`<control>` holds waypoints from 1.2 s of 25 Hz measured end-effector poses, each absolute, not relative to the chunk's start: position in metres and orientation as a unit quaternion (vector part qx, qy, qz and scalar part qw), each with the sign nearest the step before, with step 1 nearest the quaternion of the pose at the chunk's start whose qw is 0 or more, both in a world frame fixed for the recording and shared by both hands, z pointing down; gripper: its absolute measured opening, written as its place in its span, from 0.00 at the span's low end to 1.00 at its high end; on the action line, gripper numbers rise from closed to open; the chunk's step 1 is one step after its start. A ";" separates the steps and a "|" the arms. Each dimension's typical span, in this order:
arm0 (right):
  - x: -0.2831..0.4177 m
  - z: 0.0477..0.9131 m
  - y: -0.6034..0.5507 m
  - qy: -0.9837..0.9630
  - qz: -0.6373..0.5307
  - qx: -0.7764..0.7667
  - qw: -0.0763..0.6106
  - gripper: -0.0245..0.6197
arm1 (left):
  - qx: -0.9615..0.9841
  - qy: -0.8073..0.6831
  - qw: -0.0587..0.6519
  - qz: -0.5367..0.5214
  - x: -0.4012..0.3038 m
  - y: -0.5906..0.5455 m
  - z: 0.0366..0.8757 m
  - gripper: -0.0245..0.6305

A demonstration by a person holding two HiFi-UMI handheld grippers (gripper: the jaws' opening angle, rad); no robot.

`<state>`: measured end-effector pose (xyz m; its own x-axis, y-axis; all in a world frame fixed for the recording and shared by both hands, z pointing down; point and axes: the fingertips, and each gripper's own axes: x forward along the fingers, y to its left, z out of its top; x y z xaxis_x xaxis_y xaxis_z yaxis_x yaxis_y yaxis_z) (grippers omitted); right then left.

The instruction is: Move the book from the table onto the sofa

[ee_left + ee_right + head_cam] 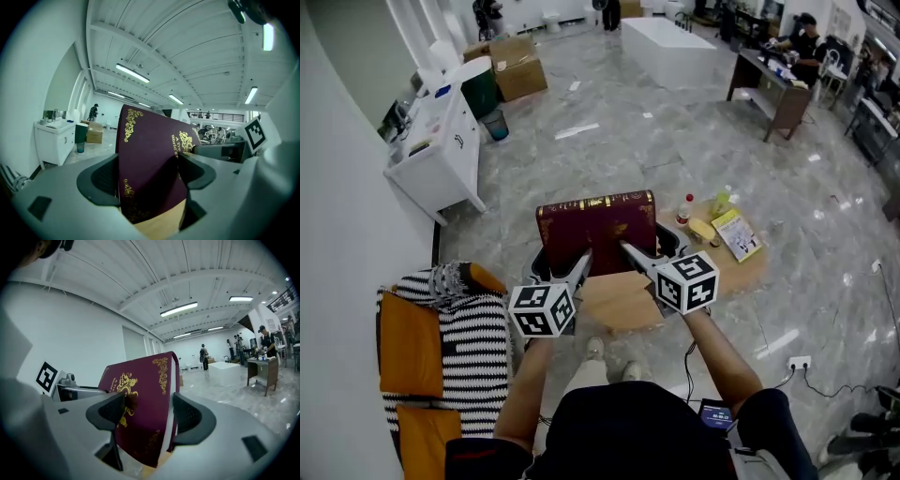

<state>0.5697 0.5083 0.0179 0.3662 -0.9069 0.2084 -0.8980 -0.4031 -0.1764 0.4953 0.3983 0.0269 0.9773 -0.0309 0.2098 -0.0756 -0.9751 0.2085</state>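
Observation:
A maroon book with gold ornaments is held up on edge above the small wooden table. My left gripper is shut on its lower left part and my right gripper on its lower right. In the left gripper view the book fills the gap between the black pads of the left gripper. In the right gripper view the book is clamped the same way by the right gripper. The sofa, orange with a striped blanket, lies at the lower left.
On the table's right part are a yellow booklet, a red-capped bottle and small items. A white cabinet stands against the left wall. A power socket with cable lies on the floor at right. A person works at a far desk.

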 end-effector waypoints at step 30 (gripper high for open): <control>0.330 0.010 0.240 0.760 -0.112 -0.640 -0.028 0.54 | 0.941 -0.305 0.140 0.048 0.207 0.189 0.026 0.66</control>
<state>0.3299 0.2404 0.0095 -0.1805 -0.9658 0.1863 -0.9784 0.1568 -0.1348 0.2073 0.1893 0.0263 0.8092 -0.5607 0.1755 -0.5875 -0.7746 0.2344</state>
